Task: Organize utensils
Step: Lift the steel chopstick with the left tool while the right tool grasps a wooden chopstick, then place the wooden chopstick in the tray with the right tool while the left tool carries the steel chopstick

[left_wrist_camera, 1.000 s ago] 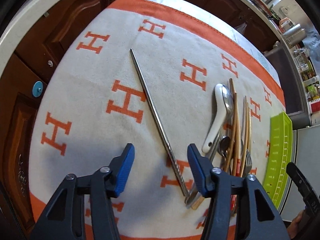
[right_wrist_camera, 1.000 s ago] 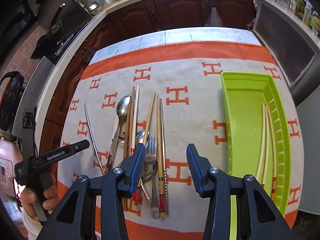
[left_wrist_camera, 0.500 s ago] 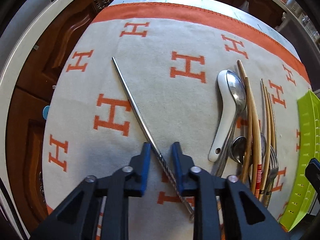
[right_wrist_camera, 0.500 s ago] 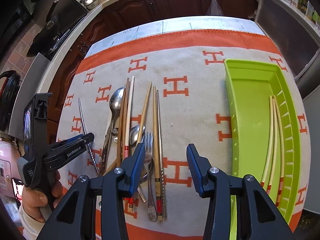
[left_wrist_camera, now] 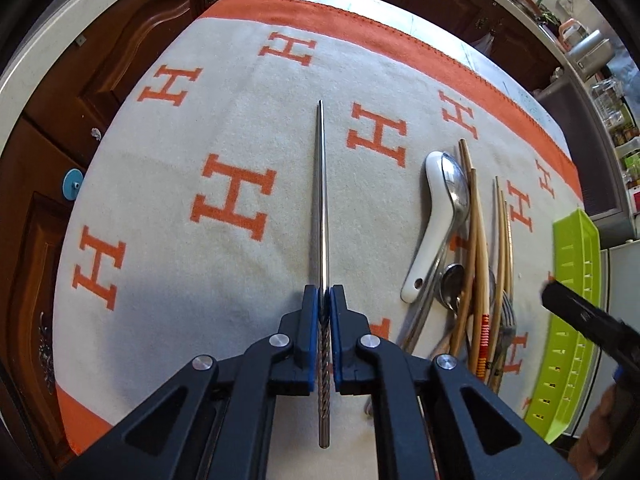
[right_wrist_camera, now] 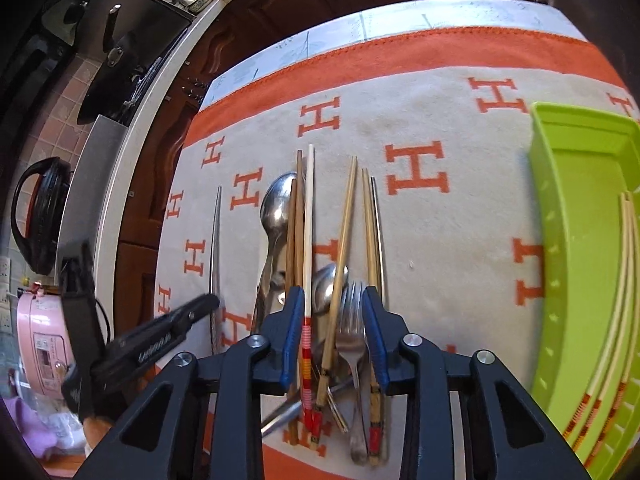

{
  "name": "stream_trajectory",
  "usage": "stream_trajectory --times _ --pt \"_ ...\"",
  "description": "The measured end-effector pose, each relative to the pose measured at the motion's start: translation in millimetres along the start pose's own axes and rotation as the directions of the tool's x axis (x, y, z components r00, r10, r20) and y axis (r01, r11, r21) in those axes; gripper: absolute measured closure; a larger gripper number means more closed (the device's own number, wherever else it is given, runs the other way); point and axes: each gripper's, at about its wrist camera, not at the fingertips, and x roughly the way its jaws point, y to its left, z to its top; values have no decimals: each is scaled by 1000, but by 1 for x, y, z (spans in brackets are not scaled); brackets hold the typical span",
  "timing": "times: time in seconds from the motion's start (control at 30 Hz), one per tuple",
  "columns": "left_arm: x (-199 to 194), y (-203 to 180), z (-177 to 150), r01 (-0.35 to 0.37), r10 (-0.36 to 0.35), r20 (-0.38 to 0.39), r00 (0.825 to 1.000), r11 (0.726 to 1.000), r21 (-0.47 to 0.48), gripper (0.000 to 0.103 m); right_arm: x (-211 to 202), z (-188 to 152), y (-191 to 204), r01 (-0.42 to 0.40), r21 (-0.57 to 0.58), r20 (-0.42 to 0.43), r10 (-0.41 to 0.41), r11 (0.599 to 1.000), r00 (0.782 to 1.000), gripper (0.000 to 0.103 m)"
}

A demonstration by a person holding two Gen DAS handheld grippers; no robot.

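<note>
My left gripper (left_wrist_camera: 324, 295) is shut on a metal chopstick (left_wrist_camera: 320, 200) near its twisted handle end; the chopstick points away over the cloth. It also shows in the right wrist view (right_wrist_camera: 215, 240), with the left gripper (right_wrist_camera: 208, 304) on it. My right gripper (right_wrist_camera: 332, 300) is open, its jaws straddling a pile of utensils: a fork (right_wrist_camera: 352, 320), wooden chopsticks (right_wrist_camera: 340, 240), a white chopstick (right_wrist_camera: 308, 220) and metal spoons (right_wrist_camera: 276, 208). A white ceramic spoon (left_wrist_camera: 430, 232) lies in the pile. The green tray (right_wrist_camera: 568, 200) at right holds pale chopsticks (right_wrist_camera: 616, 300).
A cream cloth with orange H marks (left_wrist_camera: 232, 200) covers the table. Dark wooden cabinets (left_wrist_camera: 120, 40) stand beyond the far and left edges. A pink appliance (right_wrist_camera: 40, 344) and a black kettle (right_wrist_camera: 36, 216) sit at far left. The right gripper's body (left_wrist_camera: 580, 320) shows by the green tray (left_wrist_camera: 576, 280).
My left gripper closed on the metal chopstick, which now lines up straight with the fingers. My right gripper moved left and lower over the utensil pile, still open.
</note>
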Motion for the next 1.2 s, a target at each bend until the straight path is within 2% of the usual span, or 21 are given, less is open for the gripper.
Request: stream_trajectory --times 0.3,0.37,0.43,0.57,0.87,1.03,1.2 --pt "-25 2 -14 88 -88 17 996 996 3 100 49 26 -4 22 26 -80 -20 999 997 81" --pt "-28 -1 -18 100 -101 15 995 995 9 100 58 28 -3 28 18 -91 -26 999 995 87" --pt "-29 -5 -19 111 -111 14 994 994 10 100 62 28 -2 31 10 -85 -30 999 996 95" --pt "-31 -10 -19 125 -125 19 992 992 14 100 63 26 -1 31 18 -73 -30 999 997 97" --pt "-57 -23 -25 168 -171 56 984 984 53 100 19 15 -8 -75 75 -31 77 994 997 97" --pt "-73 -35 -31 208 -213 78 974 976 68 100 -25 1 -16 -104 75 26 103 992 994 97" --pt "-82 -47 -37 216 -222 95 970 973 77 100 -65 -15 -38 -104 90 72 98 990 993 97"
